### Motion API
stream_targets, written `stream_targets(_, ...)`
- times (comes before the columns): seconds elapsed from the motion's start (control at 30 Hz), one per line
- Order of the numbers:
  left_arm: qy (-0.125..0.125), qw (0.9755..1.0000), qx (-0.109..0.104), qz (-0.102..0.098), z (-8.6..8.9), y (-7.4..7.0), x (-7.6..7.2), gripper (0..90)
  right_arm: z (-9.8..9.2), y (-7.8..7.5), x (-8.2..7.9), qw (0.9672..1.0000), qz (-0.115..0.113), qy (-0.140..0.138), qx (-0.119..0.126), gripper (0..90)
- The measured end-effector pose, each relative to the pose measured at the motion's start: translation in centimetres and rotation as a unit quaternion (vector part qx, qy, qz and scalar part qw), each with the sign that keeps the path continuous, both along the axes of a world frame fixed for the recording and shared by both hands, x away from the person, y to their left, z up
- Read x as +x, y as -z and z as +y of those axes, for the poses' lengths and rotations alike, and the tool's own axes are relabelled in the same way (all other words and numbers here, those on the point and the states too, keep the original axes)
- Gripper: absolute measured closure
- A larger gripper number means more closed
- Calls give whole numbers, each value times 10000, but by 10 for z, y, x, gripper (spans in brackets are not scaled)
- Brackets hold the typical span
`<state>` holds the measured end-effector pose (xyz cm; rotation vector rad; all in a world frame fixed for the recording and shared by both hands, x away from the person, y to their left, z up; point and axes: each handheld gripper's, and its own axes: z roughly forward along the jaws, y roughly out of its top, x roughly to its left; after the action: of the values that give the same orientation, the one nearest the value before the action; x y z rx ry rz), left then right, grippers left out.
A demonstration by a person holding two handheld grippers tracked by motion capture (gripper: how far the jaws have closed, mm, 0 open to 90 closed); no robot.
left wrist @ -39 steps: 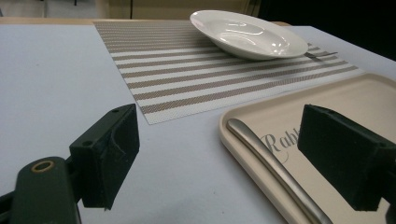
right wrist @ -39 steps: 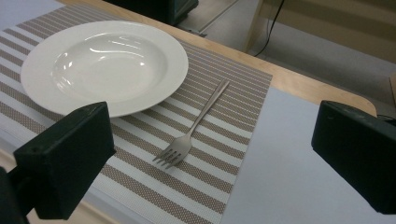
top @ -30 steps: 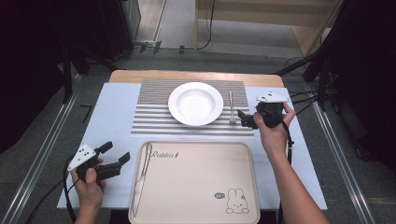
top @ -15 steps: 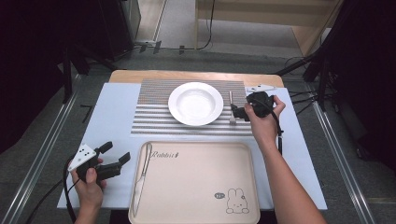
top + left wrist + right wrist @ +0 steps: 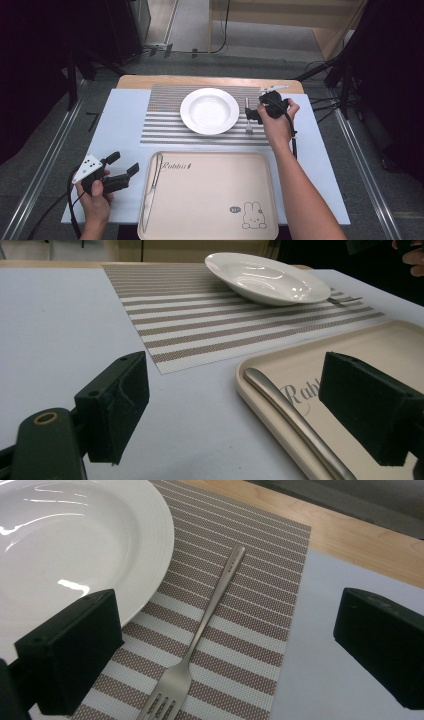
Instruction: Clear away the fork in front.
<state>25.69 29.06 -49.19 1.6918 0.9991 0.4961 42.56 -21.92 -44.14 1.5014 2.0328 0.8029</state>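
moved: right gripper (image 5: 255, 116) has travelled in from the table's right edge toward the plate and now hangs over the fork's handle; left gripper (image 5: 121, 168) has stayed put.
right claw: released, jaws spread wide either side of the fork (image 5: 196, 645).
left claw: released, empty, near the tray's (image 5: 210, 230) left edge.
fork: flat on the striped placemat (image 5: 165, 130), just beside the white plate (image 5: 209, 110).
knife: lies in the tray (image 5: 150, 192).
risk: a jaw could knock the plate rim, or pads could skid the thin fork.
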Motion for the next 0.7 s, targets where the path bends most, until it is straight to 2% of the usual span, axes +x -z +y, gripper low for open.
stream_targets(0.07, -2, 10000, -10, -1, 0, 0, 0, 130, 1, 1, 6, 9999, 100, 31, -18, 0)
stream_targets(0.37, -9, 10000, -4, -21, 0, 0, 0, 130, 5, 5, 21, 9994, 282, 135, 120, 0)
stream_targets(0.53, -21, 10000, -38, -39, 0, 0, 0, 130, 10, 11, 28, 9989, 458, 131, -32, 16)
stream_targets(0.57, -21, 10000, -39, -38, 1, 0, 0, 130, 11, 12, 28, 9987, 477, 189, -73, 58)
stream_targets(0.6, -20, 10000, -40, -43, 1, 0, 0, 130, 12, 13, 29, 9985, 492, 207, -148, 58)
stream_targets(0.7, -16, 10000, -41, -41, 0, 0, 0, 130, 11, 14, 32, 9982, 536, 265, -93, 60)
